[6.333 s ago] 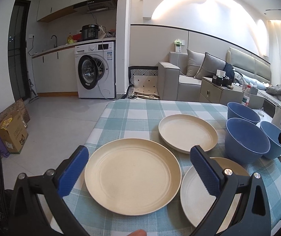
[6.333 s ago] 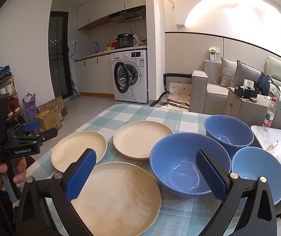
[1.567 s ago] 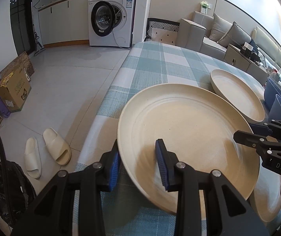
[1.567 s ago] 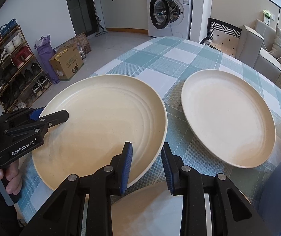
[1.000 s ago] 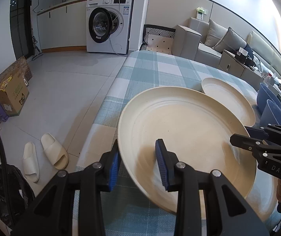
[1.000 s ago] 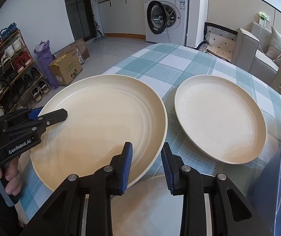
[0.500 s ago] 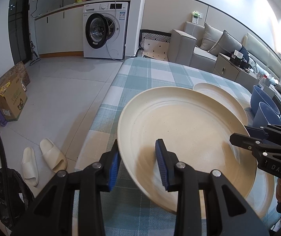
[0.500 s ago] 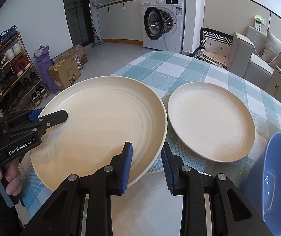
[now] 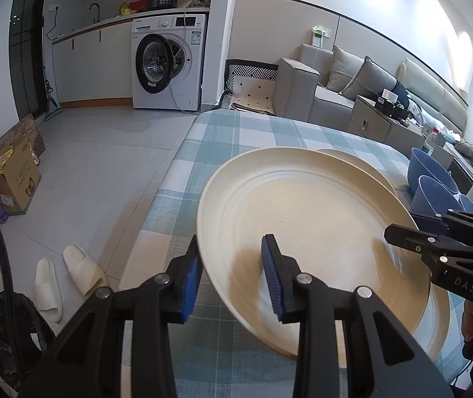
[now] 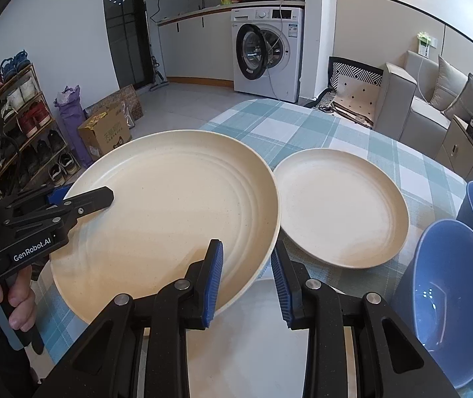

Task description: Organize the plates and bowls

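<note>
Over the checkered surface (image 10: pixel 335 132), both the left gripper (image 9: pixel 233 277) and right gripper (image 10: pixel 246 282) have their fingers clamped on opposite rims of one cream plate (image 10: pixel 170 212), held beside another plate (image 10: pixel 339 205).

Bowls (image 10: pixel 451 298) right of plates (image 10: pixel 339 205) on table (image 10: pixel 302 122)

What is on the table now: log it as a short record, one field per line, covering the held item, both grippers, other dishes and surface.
held item: large cream plate, lifted and tilted above the table
left gripper: shut on the large cream plate's near rim
right gripper: shut on the opposite rim
other plates: second cream plate flat on the cloth; another plate below the right gripper
bowls: blue bowls at the right edge
surface: teal checked tablecloth
</note>
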Demonstrator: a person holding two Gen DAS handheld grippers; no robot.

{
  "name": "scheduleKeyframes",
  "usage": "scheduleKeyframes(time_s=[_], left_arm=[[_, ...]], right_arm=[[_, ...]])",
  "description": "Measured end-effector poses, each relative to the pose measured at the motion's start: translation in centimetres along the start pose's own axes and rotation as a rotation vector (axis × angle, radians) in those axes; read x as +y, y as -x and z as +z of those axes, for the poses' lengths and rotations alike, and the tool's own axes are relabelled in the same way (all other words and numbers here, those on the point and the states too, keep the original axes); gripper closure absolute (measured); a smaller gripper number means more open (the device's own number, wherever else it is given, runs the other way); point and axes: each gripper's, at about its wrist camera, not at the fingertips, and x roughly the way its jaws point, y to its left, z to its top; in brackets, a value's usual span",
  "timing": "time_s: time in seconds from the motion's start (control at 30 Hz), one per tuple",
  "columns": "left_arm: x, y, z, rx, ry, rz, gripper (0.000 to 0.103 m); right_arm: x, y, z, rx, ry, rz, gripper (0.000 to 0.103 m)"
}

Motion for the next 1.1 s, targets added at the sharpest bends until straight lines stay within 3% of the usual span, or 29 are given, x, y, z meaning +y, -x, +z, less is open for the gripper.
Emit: scheduleKeyframes(time_s=[1.1], left_arm=[[-3.3,1.8,-0.1,-0.015,-0.063,-0.062,0.070]], right_arm=[[-1.3,5.6,-2.6,-0.048,-0.059,-0.047,0.071]])
